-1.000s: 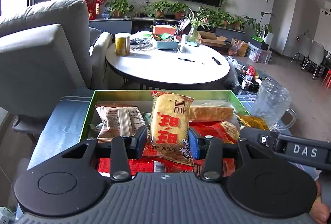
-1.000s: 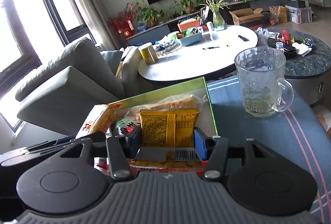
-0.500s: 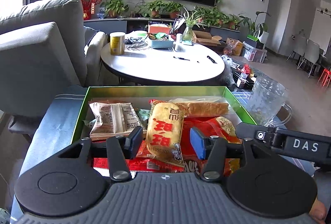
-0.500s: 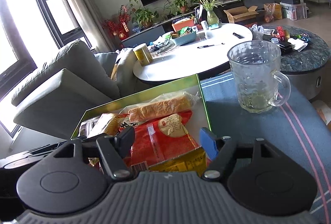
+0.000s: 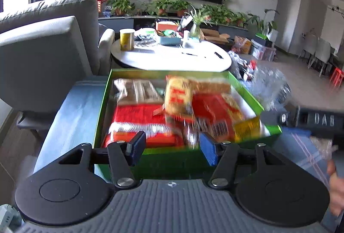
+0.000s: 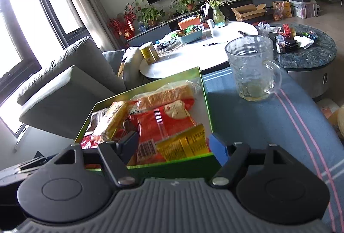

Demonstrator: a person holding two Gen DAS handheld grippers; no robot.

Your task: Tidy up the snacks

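Both grippers, left (image 5: 169, 148) and right (image 6: 173, 147), hang wide open and empty at the green metal tray's (image 6: 172, 165) near edge; packets fill it. The leaning yellow snack packet (image 5: 178, 96) could topple if bumped.

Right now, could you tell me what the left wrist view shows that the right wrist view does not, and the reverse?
Only the left wrist view shows the brown striped packet at the far left of the box and the right gripper's body marked DAS.

Only the right wrist view shows the glass mug sharply, standing on the blue cloth beside the box, and the dark round side table.

Both show the green box of snacks, the yellow packet at its near right corner, the white table, and an open, empty gripper: left gripper, right gripper.
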